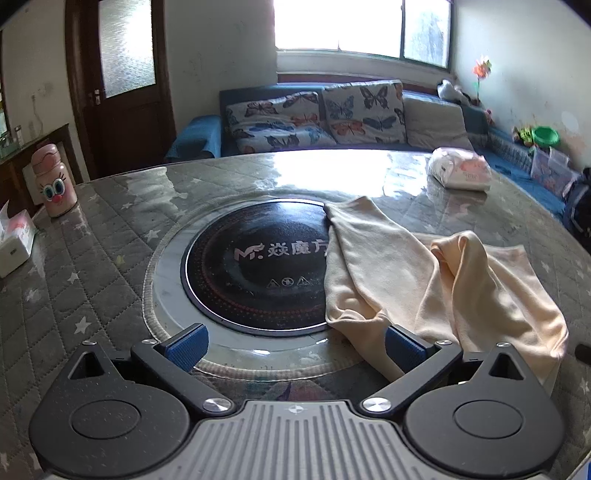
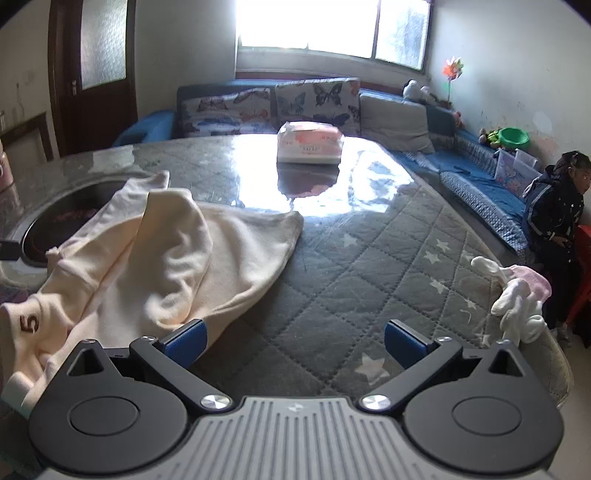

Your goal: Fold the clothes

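Both my left claw [image 1: 295,349] and right claw [image 2: 294,343] gape wide, gripping nothing. The cream garment [image 2: 166,254] lies rumpled on the quilted table [image 2: 369,266], partly over the black hotplate [image 1: 255,266]. A tissue pack [image 2: 309,146] sits beyond it.

We read a white "M" logo with Chinese characters on the black cooktop [image 1: 258,266], and a brown "5" on the cream garment [image 2: 31,323].

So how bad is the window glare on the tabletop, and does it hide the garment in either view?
Left wrist view: the window is blown out and its glare whitens the far table, but the cream garment stays readable. Right wrist view: stronger glare beside the tissue pack, touching the garment at its far edge only. Fisheye bends the table rim in both.
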A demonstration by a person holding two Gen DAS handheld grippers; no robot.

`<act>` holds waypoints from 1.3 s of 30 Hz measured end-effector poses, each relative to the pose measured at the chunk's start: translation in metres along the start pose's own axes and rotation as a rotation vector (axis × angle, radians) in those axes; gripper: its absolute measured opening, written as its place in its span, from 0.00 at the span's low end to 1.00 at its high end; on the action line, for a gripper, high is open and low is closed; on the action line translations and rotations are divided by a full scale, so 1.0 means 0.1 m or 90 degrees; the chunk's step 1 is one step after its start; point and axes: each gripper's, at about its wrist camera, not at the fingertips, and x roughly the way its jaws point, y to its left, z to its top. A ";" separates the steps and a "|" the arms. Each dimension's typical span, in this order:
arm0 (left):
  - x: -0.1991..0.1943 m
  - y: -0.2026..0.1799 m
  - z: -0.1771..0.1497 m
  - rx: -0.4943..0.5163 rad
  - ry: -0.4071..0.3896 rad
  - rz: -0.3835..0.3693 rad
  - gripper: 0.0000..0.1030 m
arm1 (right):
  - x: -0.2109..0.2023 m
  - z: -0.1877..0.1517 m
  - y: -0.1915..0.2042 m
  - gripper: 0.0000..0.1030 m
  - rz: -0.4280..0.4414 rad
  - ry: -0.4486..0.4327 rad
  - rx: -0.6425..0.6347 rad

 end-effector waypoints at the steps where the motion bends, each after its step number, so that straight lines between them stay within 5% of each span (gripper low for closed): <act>1: 0.00 -0.02 0.01 0.008 0.002 0.001 1.00 | 0.00 0.00 0.01 1.00 0.007 -0.010 -0.001; 11: -0.05 -0.15 0.19 0.039 -0.016 -0.002 1.00 | -0.02 -0.02 0.17 1.00 0.055 -0.096 -0.048; 24: 0.11 -0.23 -0.01 -0.001 -0.008 -0.022 1.00 | 0.04 -0.06 0.14 1.00 0.100 -0.038 -0.049; 39: 0.14 -0.28 0.06 0.037 0.000 -0.066 1.00 | -0.02 0.16 0.25 1.00 0.079 -0.073 -0.047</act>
